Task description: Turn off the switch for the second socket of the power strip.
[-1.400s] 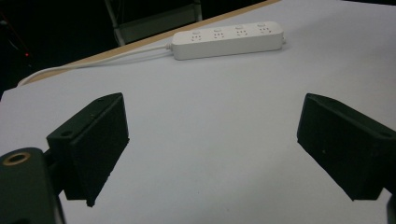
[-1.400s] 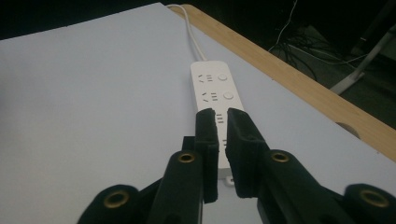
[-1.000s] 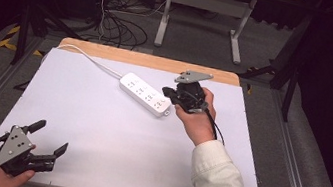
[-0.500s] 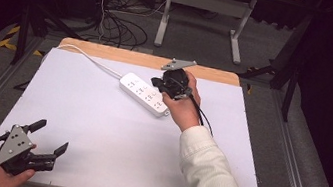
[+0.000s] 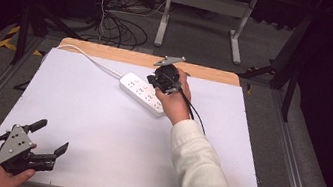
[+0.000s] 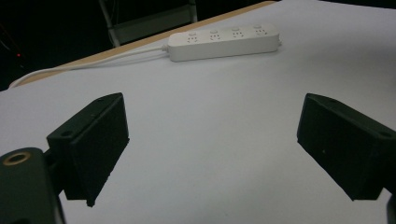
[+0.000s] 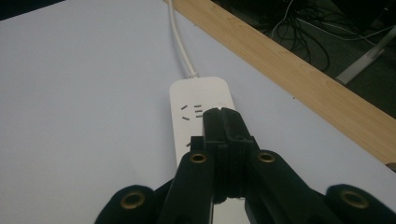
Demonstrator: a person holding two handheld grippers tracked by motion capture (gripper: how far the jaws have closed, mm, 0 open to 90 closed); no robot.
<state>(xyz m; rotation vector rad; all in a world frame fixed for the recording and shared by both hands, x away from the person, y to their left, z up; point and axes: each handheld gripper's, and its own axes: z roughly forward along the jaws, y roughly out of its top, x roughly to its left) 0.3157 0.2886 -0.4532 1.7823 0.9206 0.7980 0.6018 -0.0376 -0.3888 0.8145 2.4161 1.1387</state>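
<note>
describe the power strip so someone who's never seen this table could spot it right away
Start with the white table with a wooden strip along its far edge. Toward that far edge, near the middle, lies a long white power strip, set at a slant, with a white cord running from it toward the far left corner. It is the one flat white bar with rows of sockets, and the right gripper, shut, is poised over it.
</note>
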